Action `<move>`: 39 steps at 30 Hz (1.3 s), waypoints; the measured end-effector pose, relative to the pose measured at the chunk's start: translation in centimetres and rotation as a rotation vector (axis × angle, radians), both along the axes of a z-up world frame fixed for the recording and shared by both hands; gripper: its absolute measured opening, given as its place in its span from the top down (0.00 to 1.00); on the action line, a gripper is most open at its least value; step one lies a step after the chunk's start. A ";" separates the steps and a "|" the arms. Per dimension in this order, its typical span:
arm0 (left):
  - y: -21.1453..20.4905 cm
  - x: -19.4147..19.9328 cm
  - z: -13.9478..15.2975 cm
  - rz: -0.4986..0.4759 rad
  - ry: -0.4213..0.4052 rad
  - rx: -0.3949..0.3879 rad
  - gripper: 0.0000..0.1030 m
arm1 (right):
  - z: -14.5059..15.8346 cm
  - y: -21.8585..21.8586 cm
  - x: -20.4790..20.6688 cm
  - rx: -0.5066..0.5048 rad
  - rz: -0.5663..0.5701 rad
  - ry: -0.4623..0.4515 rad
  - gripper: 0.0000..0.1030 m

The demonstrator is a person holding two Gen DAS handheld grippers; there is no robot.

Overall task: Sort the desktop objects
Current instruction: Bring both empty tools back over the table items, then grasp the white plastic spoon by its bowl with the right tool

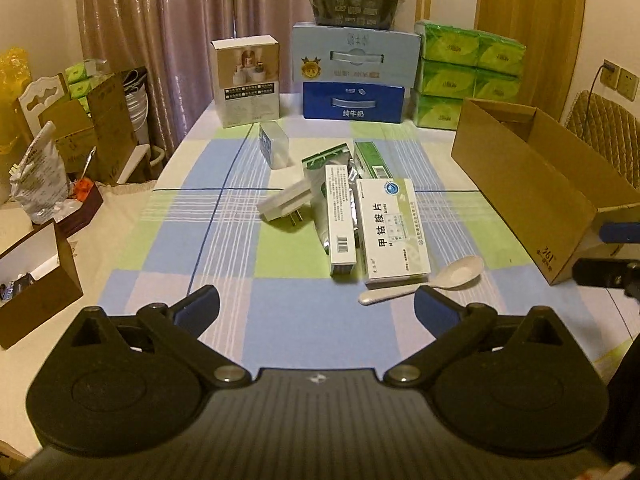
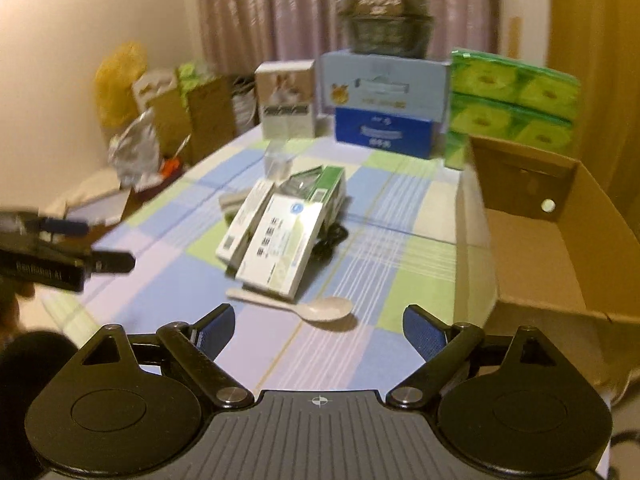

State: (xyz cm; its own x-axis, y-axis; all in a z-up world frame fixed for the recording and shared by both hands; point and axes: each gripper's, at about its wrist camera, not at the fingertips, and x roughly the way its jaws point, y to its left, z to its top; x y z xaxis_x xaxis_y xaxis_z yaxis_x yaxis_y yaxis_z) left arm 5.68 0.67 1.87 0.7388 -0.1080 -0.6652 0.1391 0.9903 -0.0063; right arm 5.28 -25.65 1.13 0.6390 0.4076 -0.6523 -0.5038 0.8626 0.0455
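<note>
Left wrist: gripper point(image 1: 316, 312) spread, empty.

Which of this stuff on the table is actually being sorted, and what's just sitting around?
To sort: white spoon, medicine boxes, white plug adapter, small clear box, going by guess into the cardboard box.

Lying about: milk cartons, green tissue packs, curtain.
</note>
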 end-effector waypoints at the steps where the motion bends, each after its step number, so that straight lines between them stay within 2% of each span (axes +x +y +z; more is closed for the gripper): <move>1: 0.0 0.1 -0.1 -0.009 0.004 -0.001 0.01 | -0.2 0.3 0.2 -0.022 0.023 0.000 0.14; 5: -0.4 1.3 -0.4 -0.066 0.024 0.011 0.01 | -1.0 1.7 1.7 -0.135 0.154 -0.010 0.14; 12: -1.6 4.0 -1.2 -0.233 0.045 0.099 0.01 | -3.9 3.4 5.9 -0.329 0.375 0.002 0.15; 14: -2.0 4.7 -1.7 -0.273 0.050 0.116 0.01 | -4.8 3.9 7.0 -0.388 0.439 0.010 0.17; 19: -2.9 6.4 -3.3 -0.362 0.066 0.179 0.01 | -6.9 5.7 9.8 -0.509 0.608 0.044 0.32; 22: -3.4 7.3 -4.3 -0.402 0.069 0.202 0.01 | -8.4 6.9 11.2 -0.568 0.702 0.074 0.35; 26: -3.8 8.3 -5.2 -0.459 0.072 0.213 0.01 | -9.8 7.9 12.6 -0.606 0.765 0.108 0.38; 32: -3.3 9.8 -6.0 -0.554 0.066 0.221 0.01 | -10.9 8.6 14.1 -0.608 0.813 0.157 0.47; 39: -2.6 12.1 -6.9 -0.530 0.090 0.213 0.04 | -11.7 8.4 14.6 -0.628 0.838 0.197 0.59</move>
State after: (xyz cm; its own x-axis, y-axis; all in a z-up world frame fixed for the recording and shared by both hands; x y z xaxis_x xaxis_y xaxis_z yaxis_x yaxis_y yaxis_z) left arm 17.77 -1.88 -5.03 0.5599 -0.3048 -0.7704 0.6247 0.7662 0.1508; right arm 19.88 -17.22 -10.61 0.1707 0.2231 -0.9597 -0.9798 0.1411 -0.1415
